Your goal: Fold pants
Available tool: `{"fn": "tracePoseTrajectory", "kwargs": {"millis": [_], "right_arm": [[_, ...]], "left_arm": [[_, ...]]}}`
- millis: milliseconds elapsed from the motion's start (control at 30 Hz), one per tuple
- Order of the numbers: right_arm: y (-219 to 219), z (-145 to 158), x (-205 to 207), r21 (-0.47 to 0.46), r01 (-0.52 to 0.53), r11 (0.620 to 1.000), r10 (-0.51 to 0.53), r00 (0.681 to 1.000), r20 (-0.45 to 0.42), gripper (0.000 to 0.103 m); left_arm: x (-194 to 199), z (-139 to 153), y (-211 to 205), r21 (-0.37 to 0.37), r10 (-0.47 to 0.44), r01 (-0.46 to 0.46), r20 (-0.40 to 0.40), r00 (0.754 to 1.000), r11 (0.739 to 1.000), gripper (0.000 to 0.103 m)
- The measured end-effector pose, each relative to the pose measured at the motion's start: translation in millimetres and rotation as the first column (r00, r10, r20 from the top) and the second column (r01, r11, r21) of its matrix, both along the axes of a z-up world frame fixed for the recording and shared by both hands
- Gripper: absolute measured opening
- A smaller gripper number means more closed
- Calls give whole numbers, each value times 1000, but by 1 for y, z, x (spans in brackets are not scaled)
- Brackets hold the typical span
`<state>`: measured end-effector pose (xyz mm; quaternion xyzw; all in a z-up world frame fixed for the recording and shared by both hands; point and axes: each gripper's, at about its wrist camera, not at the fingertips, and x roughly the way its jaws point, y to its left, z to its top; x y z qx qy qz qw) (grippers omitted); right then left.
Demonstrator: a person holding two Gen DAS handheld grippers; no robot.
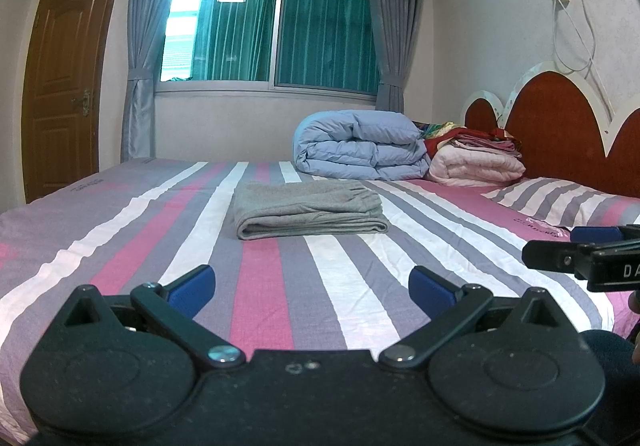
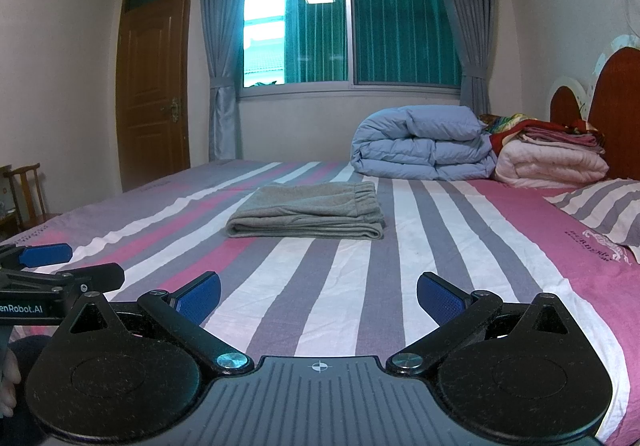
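Pants (image 1: 308,211), grey and soft-looking, lie folded into one compact rectangle on the striped bed (image 1: 120,230), with layered edges facing the camera and the gathered waistband at the right end. From the left wrist view they sit well ahead of the left gripper (image 1: 312,288), whose two blue-padded fingers are spread wide with nothing between them. At the right edge the right gripper (image 1: 576,246) shows side-on, apart from the pants; from here its spread cannot be told. Behind the pants, near the headboard (image 1: 560,126), there is one blue quilt (image 1: 360,146), folded, and beside it one pink quilt (image 1: 476,166) with a small stack of cloth on top. One striped pillow (image 1: 560,202) lies at the right. One window (image 1: 272,18) with two curtains and one door (image 1: 64,78) fill the far wall.

In the right wrist view the same single pants bundle (image 2: 308,216) rests mid-bed, flat, touching neither tool. The right gripper (image 2: 319,296) has its two blue pads wide apart and empty. The left gripper (image 2: 60,266) pokes in at the left edge, side-on. The blue quilt (image 2: 424,146) and the pink quilt (image 2: 552,164) touch each other; the pillow (image 2: 600,210) lies right. One chair (image 2: 24,190) stands by the left wall.
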<state>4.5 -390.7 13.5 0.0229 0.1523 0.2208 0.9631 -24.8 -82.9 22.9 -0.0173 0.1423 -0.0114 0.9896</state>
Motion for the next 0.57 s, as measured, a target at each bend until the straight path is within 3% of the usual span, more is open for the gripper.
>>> {"fn": "tracePoseTrajectory", "kwargs": {"millis": [300,567], "right_arm": [[0,0,0,1,0,1000,0,1000,-1,103],[-2,-1,0,3,1,1000,-1,1000,-4,103]], "left_arm": [[-1,-3,2,-7,-9,9,3,1000,1000,97],[-6,-2,11,-52,10,-7,72,997,999,96]]}}
